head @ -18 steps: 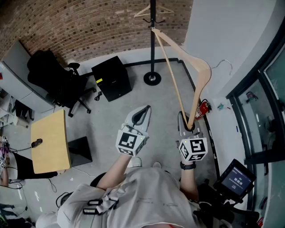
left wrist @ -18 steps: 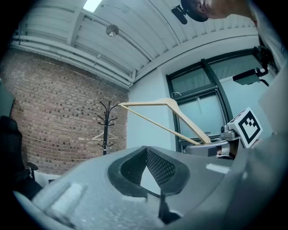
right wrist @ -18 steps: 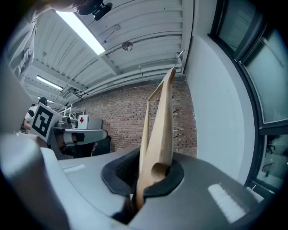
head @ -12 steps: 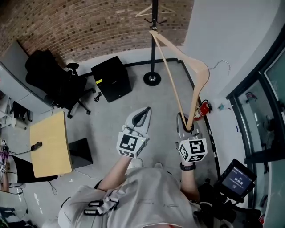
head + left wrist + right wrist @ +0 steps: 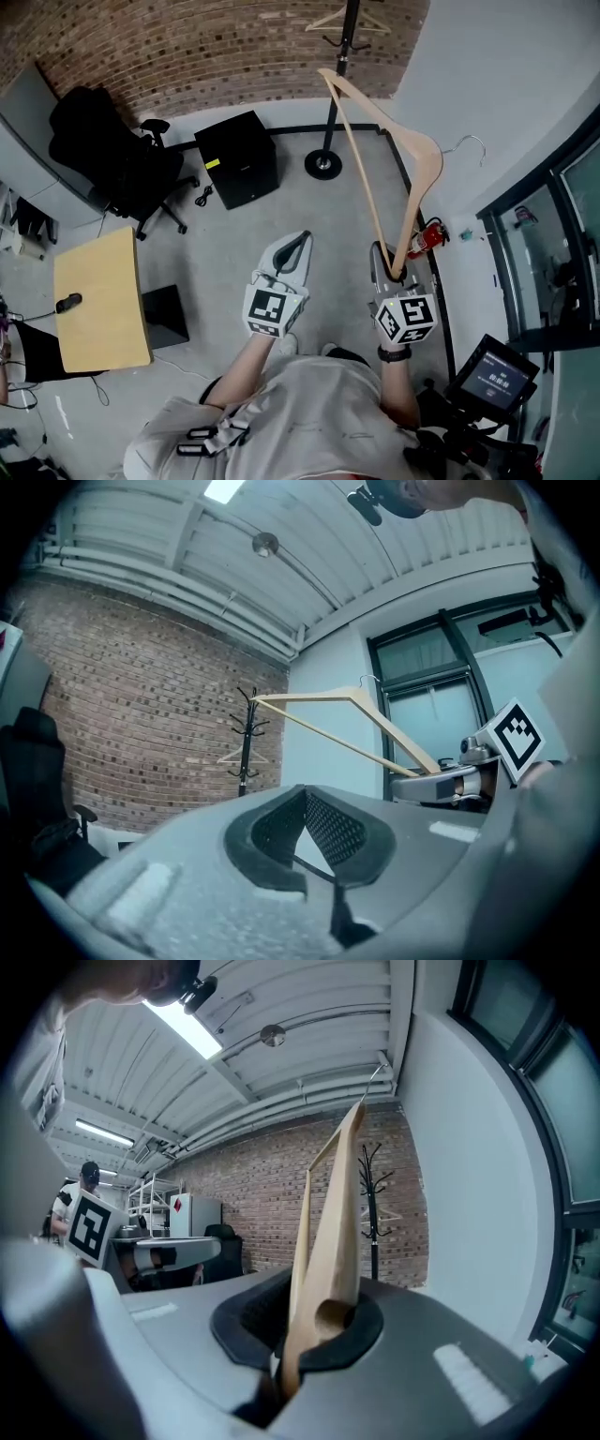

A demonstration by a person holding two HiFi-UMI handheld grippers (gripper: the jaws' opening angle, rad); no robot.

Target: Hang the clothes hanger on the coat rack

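Right gripper (image 5: 392,272) clamps one end of the wooden hanger (image 5: 330,1232), held up in the air, not on the coat rack (image 5: 343,47) by the brick wall. Left gripper (image 5: 292,246) is closed, empty.

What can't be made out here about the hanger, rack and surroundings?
1. Top of the coat rack: head view, cut by the upper edge.
2. Its base: left gripper view, behind the left gripper.
3. Gripped end of the wooden hanger: right gripper view, buried between the right gripper pads.
4. Text on the monitor: head view, too small.
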